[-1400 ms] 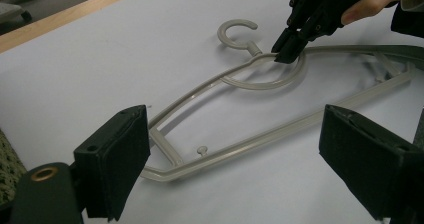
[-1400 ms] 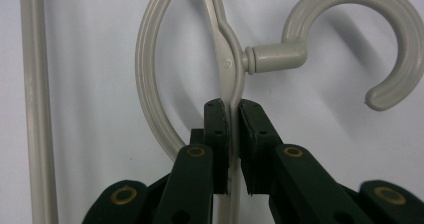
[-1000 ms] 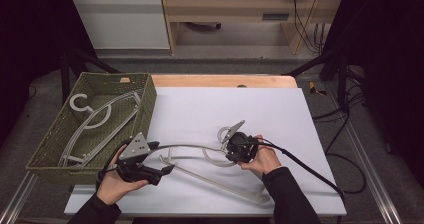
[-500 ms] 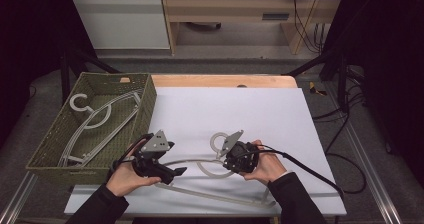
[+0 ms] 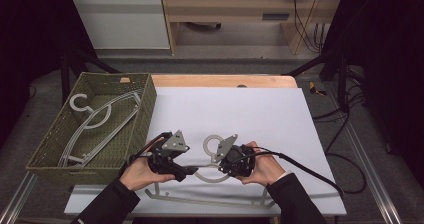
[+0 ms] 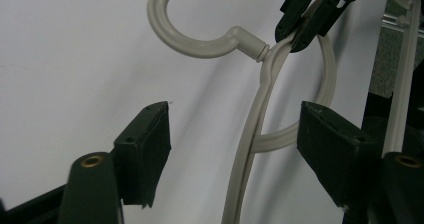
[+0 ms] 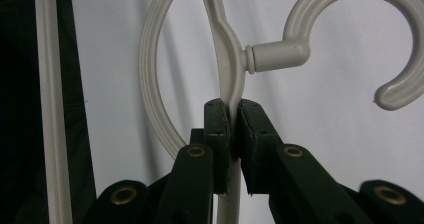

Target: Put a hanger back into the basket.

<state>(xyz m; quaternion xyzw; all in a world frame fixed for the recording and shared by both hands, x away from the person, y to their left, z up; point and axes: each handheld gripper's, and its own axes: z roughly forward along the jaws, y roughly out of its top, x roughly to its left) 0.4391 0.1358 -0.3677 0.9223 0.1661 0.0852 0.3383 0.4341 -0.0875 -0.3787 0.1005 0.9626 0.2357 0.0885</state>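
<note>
It looked like a lab recording bay. Black curtains (image 5: 30,44) walled in a metal-framed table (image 5: 260,109), and loose cables (image 5: 345,114) trailed over grey carpet (image 5: 210,64) beyond the jaws.

Both forearms enter from the bottom edge of the high view, dark sleeves angled inward. The left hand (image 5: 137,171) holds the left gripper (image 5: 192,171) at lower centre-left, pointing right; its jaws have just been closing and stand apart, pads touching nothing. The right hand (image 5: 262,169) holds the right gripper (image 5: 220,168) at lower centre, pointing left, jaws clamped together.
</note>
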